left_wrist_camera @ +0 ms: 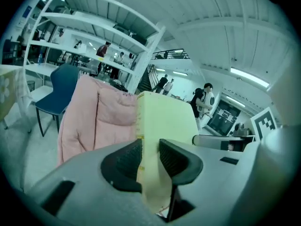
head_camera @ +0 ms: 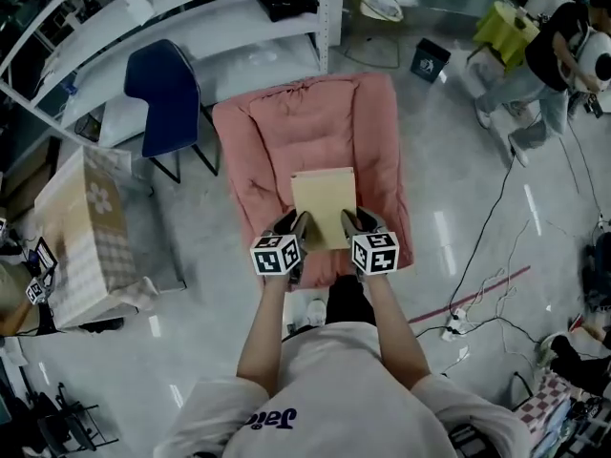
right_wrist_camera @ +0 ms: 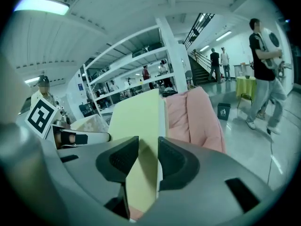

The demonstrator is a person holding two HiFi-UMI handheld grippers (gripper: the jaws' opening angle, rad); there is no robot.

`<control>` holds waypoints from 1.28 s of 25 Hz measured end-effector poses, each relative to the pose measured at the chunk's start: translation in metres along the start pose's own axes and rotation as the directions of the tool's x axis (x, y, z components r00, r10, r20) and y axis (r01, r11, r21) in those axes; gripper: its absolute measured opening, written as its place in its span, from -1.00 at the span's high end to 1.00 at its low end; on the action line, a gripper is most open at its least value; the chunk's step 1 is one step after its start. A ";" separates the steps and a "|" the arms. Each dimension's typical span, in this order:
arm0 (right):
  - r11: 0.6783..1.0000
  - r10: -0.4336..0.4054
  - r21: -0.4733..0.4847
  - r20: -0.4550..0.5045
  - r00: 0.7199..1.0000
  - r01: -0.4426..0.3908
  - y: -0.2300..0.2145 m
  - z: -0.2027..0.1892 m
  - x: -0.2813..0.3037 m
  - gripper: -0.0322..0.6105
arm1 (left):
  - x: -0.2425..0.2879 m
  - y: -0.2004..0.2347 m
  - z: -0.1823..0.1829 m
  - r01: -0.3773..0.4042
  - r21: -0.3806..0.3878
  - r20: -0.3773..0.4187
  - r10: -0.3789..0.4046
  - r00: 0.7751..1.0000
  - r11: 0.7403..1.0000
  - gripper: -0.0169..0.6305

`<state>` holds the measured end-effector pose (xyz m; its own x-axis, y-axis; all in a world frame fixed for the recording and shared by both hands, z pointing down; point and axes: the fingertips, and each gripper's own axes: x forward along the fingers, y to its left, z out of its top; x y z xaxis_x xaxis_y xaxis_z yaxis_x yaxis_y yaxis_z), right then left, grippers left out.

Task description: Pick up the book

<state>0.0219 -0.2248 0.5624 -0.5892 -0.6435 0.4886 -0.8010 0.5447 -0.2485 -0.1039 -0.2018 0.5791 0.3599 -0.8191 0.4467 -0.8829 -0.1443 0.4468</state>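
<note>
2 holds on 1 yellow book (head_camera: 323,203), left gripper (head_camera: 294,225) and right gripper (head_camera: 355,222) jaws clamped on its near edge, held clear above the pink cushion (head_camera: 258,151), likely paired to keep it level.

- An open lab or workshop hall.
- White metal shelving (head_camera: 220,12) holds gear.
- Cables (head_camera: 482,280) and a power strip (head_camera: 456,321) lie on the polished floor (head_camera: 449,189).
- Strip lights (left_wrist_camera: 249,76) run overhead, and a staircase (right_wrist_camera: 200,29) rises behind.
</note>
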 end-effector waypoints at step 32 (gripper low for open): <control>0.970 0.145 -0.244 0.507 0.850 -0.020 0.094 0.205 -0.151 0.51 | -0.159 -0.119 0.198 -0.041 0.271 0.475 -0.096 0.875 0.962 0.61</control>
<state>0.0140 -0.1868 0.2935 -0.6709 -0.7401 -0.0453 -0.7387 0.6725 -0.0468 -0.1161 -0.1641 0.3015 0.2566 -0.9663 -0.0202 -0.9457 -0.2553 0.2012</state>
